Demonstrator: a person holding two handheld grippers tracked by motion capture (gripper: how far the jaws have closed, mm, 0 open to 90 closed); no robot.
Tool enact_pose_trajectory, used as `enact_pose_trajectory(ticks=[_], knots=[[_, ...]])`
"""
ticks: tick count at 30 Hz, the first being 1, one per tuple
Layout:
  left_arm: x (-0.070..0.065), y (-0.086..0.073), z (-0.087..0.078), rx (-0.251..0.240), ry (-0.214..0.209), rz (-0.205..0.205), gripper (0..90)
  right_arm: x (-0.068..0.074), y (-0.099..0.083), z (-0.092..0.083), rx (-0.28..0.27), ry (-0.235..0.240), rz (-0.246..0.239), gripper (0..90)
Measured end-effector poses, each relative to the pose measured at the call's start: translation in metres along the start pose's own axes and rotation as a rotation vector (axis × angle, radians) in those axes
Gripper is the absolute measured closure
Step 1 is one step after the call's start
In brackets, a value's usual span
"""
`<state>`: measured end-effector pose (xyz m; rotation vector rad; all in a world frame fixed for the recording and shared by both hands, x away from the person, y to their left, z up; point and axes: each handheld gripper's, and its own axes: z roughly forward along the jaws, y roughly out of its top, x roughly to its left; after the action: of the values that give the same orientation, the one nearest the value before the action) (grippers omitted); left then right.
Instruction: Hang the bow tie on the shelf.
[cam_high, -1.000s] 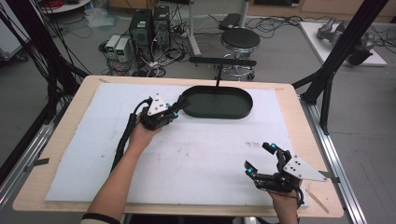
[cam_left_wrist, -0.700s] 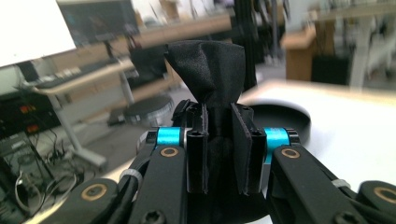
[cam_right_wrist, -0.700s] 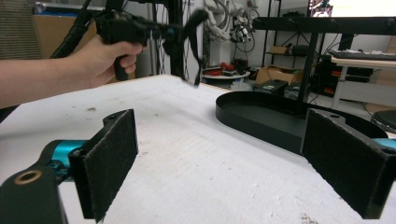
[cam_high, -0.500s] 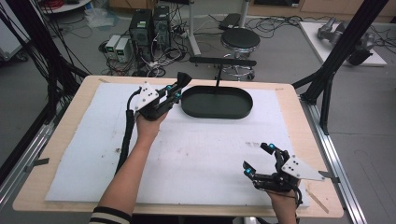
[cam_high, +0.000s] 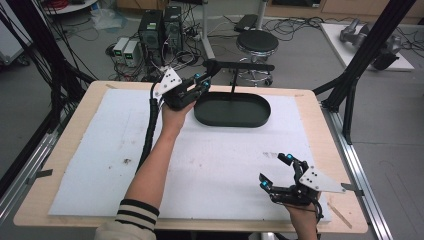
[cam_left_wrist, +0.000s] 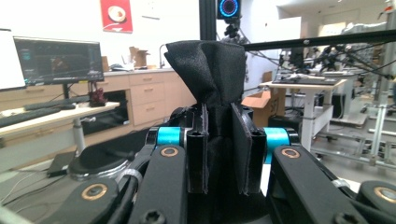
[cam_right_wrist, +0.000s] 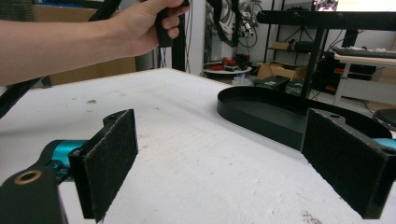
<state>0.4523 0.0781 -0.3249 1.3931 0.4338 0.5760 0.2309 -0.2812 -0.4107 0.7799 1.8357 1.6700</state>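
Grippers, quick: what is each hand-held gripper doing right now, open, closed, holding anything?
Left hand-held gripper: closed on a black cloth, raised beside the black tray.
Right hand-held gripper: open, holding nothing, low over the white mat.

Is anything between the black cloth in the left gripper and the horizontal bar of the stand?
Nothing visible. The left gripper holds the black cloth pinched and raised beside the bar above the black tray, with open air between.
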Motion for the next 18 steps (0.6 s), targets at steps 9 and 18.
enact_pose_trajectory(ticks=[9,18], knots=[[0.013,0.006,0.024,-0.013,-0.003,0.001,76.8,-0.002,0.001,0.000,-0.011,0.011,0.000,10.3],[0.024,0.004,0.043,-0.015,-0.034,-0.027,76.8,-0.008,0.001,-0.001,-0.022,0.006,0.009,10.3]])
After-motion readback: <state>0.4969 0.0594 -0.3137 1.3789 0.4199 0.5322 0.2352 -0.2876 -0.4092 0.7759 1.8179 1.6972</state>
